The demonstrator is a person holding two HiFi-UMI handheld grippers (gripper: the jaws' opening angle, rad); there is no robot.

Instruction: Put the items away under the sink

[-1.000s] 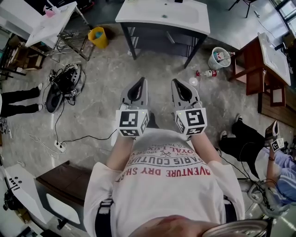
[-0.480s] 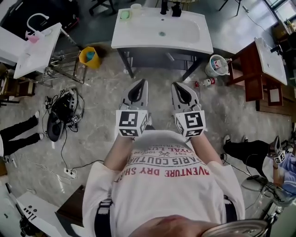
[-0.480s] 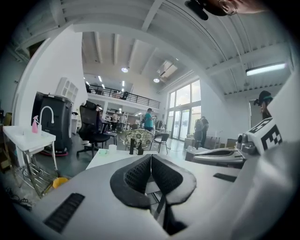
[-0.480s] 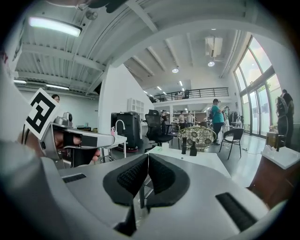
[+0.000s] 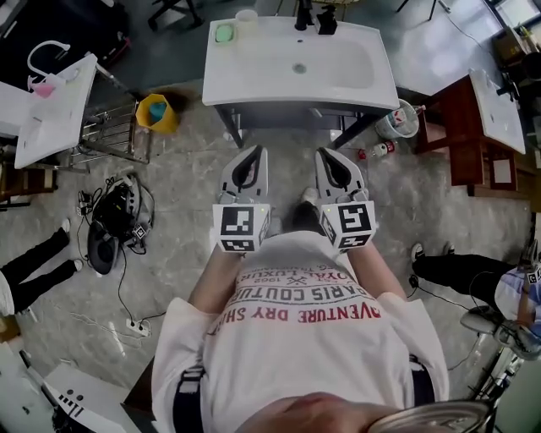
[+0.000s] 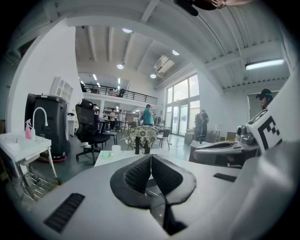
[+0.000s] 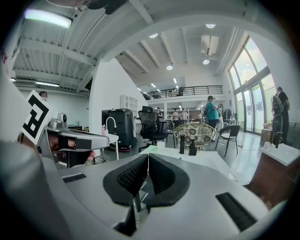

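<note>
Most of the head view is showing grey marbled floor (image 5: 177,194). The person is standing on it and facing a white rectangular washbasin on a dark metal frame (image 5: 338,68). This washbasin is lying straight ahead, well apart from both tools, with its long axis running across the person's front. The storage space under it is opening toward the person, though the basin's front rim is hiding most of it.

To the right, a brown wooden stand (image 5: 461,127) is narrowing the way. A yellow bucket (image 5: 154,112) is sitting off the frame's left leg and a white pail (image 5: 396,123) off its right leg. The floor between them is looking open enough for a straight approach.

Both tools are being held level at chest height, side by side. The left hand-held gripper (image 5: 254,152) is showing its ridged pads pressed together with nothing between them, and the right hand-held gripper (image 5: 326,156) is doing the same.

The likely items are standing along the basin's far edge. A pair of dark bottles (image 5: 326,19) is lying nearer the right tool. A white cup (image 5: 246,17) and a flat green dish (image 5: 223,33) are lying nearer the left. A small red-capped bottle (image 5: 378,150) is lying on the floor beside the right leg.
</note>
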